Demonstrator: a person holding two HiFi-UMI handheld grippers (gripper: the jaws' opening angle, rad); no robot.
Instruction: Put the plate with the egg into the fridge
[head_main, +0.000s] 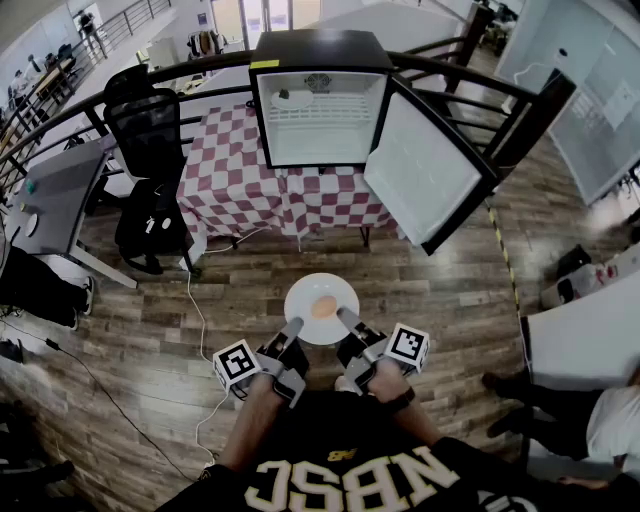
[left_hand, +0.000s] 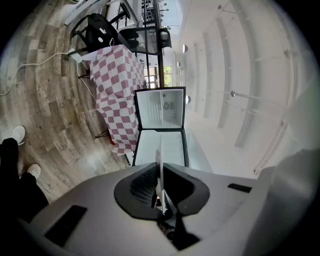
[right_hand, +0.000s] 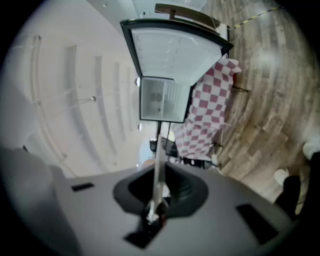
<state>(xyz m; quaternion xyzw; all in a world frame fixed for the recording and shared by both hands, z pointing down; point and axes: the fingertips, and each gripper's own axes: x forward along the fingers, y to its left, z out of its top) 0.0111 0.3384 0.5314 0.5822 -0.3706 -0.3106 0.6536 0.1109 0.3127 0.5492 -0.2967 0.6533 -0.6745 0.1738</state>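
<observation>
The plate (head_main: 321, 290) is carried in the air above the wooden floor (head_main: 450, 290), level and directly in front of the person, with the egg (head_main: 323, 307) resting near its centre. The left gripper (head_main: 293, 328) is clamped on the near-left rim and the right gripper (head_main: 345, 318) on the near-right rim. Each gripper view shows the jaws drawn narrow, with the rim seen edge-on as a thin white line between them (left_hand: 160, 170) (right_hand: 159, 170). The fridge (head_main: 320, 45) stands on a table under a checked tablecloth (head_main: 235, 185), straight ahead of both grippers and well apart from the plate. Its opening faces the person, and its door (head_main: 425, 165) is swung out to the right side of the head view. The plate is round and has no long axis; the line between the two grips runs left to right, square to the opening. Both hands appear equally near, with the right gripper on the door side. The coming move is judged to be a straight, level advance into the cavity. Count: one plate, one egg, one fridge, one door, two grippers. One shelf (head_main: 320, 122) is visible inside; a pale item above it is too small to identify.
</observation>
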